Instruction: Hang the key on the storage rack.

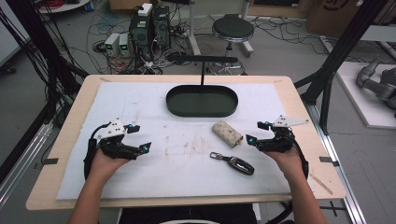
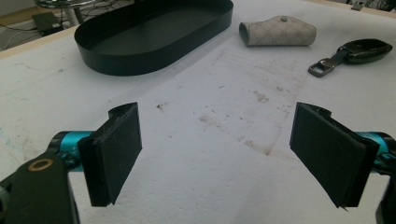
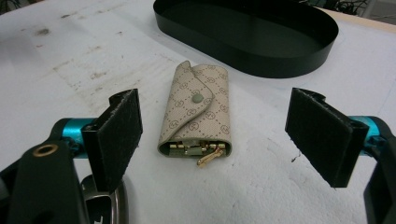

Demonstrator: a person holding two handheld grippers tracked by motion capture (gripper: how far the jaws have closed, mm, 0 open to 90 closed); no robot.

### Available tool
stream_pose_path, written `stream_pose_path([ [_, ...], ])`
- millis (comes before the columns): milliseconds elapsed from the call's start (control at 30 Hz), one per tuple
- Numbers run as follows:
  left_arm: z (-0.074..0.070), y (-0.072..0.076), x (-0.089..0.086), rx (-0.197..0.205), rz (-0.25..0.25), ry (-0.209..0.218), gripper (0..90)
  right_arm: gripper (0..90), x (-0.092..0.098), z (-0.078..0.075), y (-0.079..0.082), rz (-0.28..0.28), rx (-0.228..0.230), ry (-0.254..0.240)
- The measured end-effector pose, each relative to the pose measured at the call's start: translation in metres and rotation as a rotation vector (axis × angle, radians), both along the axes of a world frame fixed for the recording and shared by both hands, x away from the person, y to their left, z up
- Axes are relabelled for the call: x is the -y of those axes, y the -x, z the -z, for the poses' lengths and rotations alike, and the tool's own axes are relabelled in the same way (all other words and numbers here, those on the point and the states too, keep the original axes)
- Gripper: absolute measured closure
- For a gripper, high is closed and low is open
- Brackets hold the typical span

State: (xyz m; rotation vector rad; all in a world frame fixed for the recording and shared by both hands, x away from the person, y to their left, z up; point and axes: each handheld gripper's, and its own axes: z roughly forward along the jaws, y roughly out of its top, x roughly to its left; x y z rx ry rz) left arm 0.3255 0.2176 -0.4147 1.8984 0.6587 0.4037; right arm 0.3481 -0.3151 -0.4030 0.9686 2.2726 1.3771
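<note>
1. Black oval tray (image 1: 201, 111) is sitting upper centre, empty; its thin wall could catch a jaw coming in low.
2. Right gripper (image 1: 252, 140), jaws spread, is facing the beige key pouch (image 3: 196, 112) at centre; its loose gold hook may snag.
3. Left gripper (image 1: 145, 148), spread, is idling at left.
4. Car key fob (image 1: 233, 162), below the pouch, is risking a knock.

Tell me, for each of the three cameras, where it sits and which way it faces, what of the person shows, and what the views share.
High view: above the person's side, looking forward and down on the white mat; both forearms, left gripper and right gripper show.
Left gripper view: rides the left gripper, jaws apart, facing bare mat toward the black tray.
Right gripper view: rides the right gripper, jaws apart, facing the key pouch.
Shared: tray and pouch appear in all three; the car key in the high and left gripper views.
</note>
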Motion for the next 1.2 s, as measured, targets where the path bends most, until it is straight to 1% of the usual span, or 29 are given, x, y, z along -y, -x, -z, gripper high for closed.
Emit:
stream_pose_path([
  [133,-0.001,0.0,-0.001,0.002,0.004,0.006,16.8,19.1,0.0,-0.001,0.0,0.0,0.001,-0.008],
  [167,-0.001,0.0,-0.001,-0.001,0.004,0.007,16.8,19.1,0.0,0.0,-0.001,0.0,0.005,-0.003],
  [267,0.0,-0.002,-0.001,-0.002,0.005,-0.004,16.8,19.1,-0.001,0.0,0.0,-0.006,0.002,-0.003],
  [333,0.0,-0.001,-0.001,-0.001,0.006,-0.006,16.7,19.1,-0.003,0.0,0.001,-0.011,0.012,-0.001],
  [367,0.0,-0.001,-0.001,-0.003,0.007,0.005,16.8,19.1,-0.004,-0.001,0.002,-0.012,0.012,0.0],
  [467,0.001,-0.001,0.0,-0.003,0.012,0.001,16.7,19.1,-0.007,-0.001,0.003,-0.023,0.02,0.004],
  [533,0.001,-0.001,0.0,-0.003,0.013,0.0,16.7,19.1,-0.008,-0.002,0.004,-0.022,0.03,-0.001],
  [567,0.001,-0.001,0.0,-0.003,0.013,0.001,16.8,19.1,-0.007,-0.003,0.004,-0.021,0.048,0.002],
  [600,0.001,-0.001,0.0,-0.003,0.013,0.001,16.7,19.1,-0.007,-0.003,0.005,-0.023,0.049,-0.003],
  [667,0.001,-0.001,-0.001,-0.003,0.011,0.001,16.8,19.1,-0.007,-0.003,0.005,-0.026,0.048,0.0],
  [800,0.001,-0.001,0.0,-0.005,0.012,-0.004,16.8,19.1,-0.007,-0.002,0.005,-0.033,0.029,-0.001],
  [867,0.002,-0.001,0.0,-0.006,0.013,-0.005,16.8,19.1,-0.007,-0.002,0.005,-0.035,0.027,-0.001],
  [967,0.002,-0.001,0.0,-0.005,0.012,-0.002,16.7,19.1,-0.008,-0.001,0.005,-0.031,0.02,-0.002],
  [1133,0.002,-0.002,-0.001,-0.007,0.011,-0.006,16.7,19.2,-0.011,0.0,0.006,-0.054,0.008,-0.001],
  [1200,0.002,-0.001,0.0,-0.006,0.013,-0.002,16.8,19.2,-0.016,0.0,0.007,-0.068,0.009,0.008],
])
